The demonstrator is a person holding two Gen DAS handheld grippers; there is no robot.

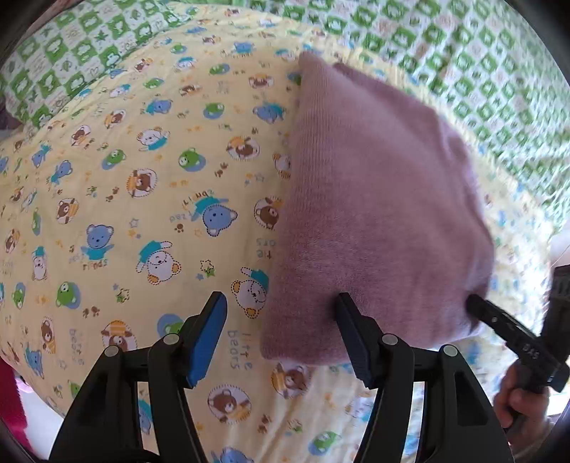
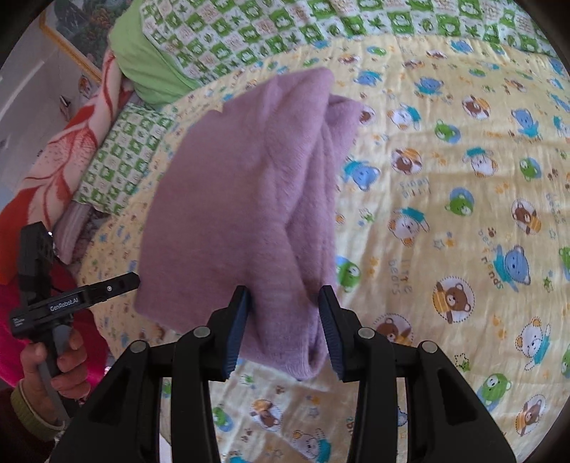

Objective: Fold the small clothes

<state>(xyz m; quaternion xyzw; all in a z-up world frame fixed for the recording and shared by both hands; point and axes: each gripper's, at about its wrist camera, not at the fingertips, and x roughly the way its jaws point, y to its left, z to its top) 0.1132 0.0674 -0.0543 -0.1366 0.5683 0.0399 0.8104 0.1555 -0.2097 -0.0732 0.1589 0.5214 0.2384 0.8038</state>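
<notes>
**Folded purple garment held by right gripper over bear-print quilt**

Item under inspection: one purple knit garment (image 2: pixel 242 199), folded into a thick bundle with several layers visible along its edge. In the right wrist view it occupies the centre of the frame, running from 12 o'clock down to 6 o'clock. It appears lifted off the bedding at the near end, though blur along its edges prevents confirming contact at the far end.

Right gripper (image 2: pixel 285 327): the fingers are closed on the near end of the garment, with the fabric bunched between both blue pads. In the left wrist view the tip of this same gripper (image 1: pixel 479 308) meets the garment's lower corner at 4 o'clock, with the person's hand (image 1: pixel 520 406) on its handle.

Left gripper (image 1: pixel 281 334): the fingers stand spread apart and hold nothing. The right-hand finger overlaps the garment's (image 1: pixel 370 213) near edge in that view; contact cannot be confirmed. In the right wrist view this gripper (image 2: pixel 121 285) sits at 9 o'clock, just beside the garment's left edge, gripped by a hand (image 2: pixel 60 359).

Surroundings: a yellow quilt (image 2: pixel 445 178) printed with cartoon bears lies under the garment. A green-and-white checked cover (image 2: pixel 285 28) lies beyond it at 12 o'clock. A red floral blanket (image 2: pixel 53 160) sits at 9 to 10 o'clock.
</notes>
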